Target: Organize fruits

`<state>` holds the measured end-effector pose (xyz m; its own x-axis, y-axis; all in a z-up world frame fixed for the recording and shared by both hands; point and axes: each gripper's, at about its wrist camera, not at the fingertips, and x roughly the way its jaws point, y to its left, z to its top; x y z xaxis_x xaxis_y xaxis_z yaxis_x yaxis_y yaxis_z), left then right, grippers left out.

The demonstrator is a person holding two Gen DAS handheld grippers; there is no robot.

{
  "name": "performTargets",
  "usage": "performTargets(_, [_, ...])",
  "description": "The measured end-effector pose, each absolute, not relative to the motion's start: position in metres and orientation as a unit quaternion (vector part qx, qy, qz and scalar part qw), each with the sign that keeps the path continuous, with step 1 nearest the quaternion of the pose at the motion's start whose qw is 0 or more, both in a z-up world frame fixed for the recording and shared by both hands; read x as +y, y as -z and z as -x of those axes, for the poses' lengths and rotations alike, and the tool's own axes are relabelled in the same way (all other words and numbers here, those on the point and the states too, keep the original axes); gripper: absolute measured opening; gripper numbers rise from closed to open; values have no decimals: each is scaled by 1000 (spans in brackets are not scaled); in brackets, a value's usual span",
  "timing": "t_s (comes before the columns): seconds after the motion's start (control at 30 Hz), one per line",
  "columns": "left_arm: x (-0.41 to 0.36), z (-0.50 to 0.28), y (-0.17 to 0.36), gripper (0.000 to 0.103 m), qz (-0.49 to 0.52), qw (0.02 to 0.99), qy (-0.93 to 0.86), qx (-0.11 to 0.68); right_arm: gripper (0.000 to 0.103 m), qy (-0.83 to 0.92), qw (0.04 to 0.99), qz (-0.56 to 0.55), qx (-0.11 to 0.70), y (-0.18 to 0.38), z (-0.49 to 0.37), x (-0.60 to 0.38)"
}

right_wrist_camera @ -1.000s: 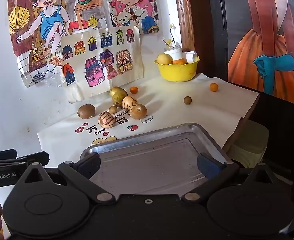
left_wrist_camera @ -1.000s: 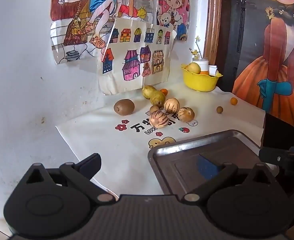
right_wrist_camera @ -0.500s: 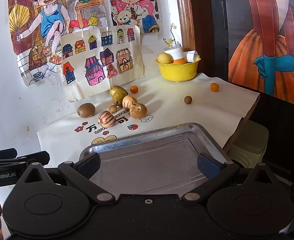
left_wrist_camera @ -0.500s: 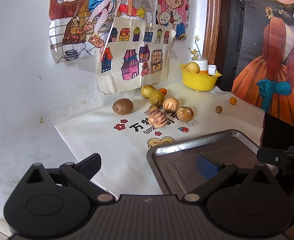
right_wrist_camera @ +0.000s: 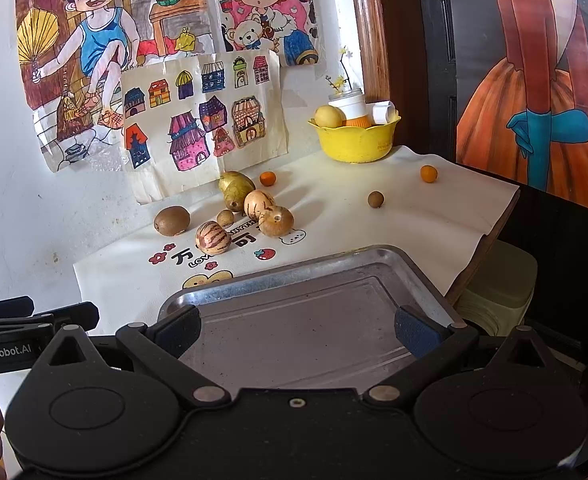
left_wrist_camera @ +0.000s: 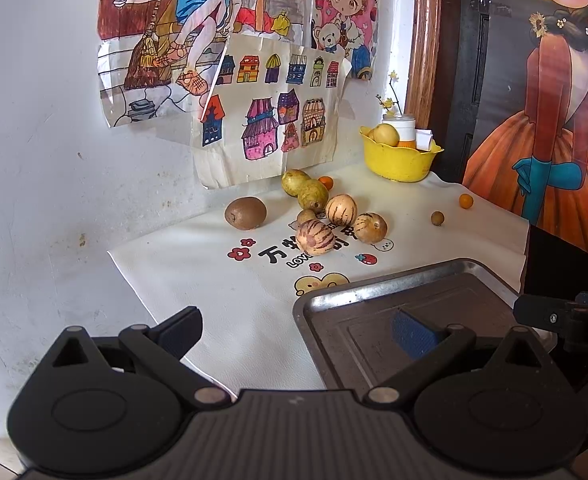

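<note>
Lying on its side, kiwi [right_wrist_camera: 171, 220] points left-right, both tongs spread.

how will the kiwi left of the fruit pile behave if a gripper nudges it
The kiwi is egg-shaped and sits alone on the smooth mat, so it would probably roll or wobble off sideways. Its fuzzy brown skin should grip the pads fairly well. It may bruise if squeezed hard.

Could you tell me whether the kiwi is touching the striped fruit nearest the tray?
Apart: the left wrist view shows bare cloth between the kiwi and striped fruit.
</note>
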<state>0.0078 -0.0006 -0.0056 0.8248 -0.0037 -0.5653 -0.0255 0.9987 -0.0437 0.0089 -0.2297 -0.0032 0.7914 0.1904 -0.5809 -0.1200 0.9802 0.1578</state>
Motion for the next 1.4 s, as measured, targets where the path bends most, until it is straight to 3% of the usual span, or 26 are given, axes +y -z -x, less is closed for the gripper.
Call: performTargets(1.4, [-2, -9, 7, 103, 27, 955, 0, 295, 103, -80, 944, -59, 314, 4, -12, -230])
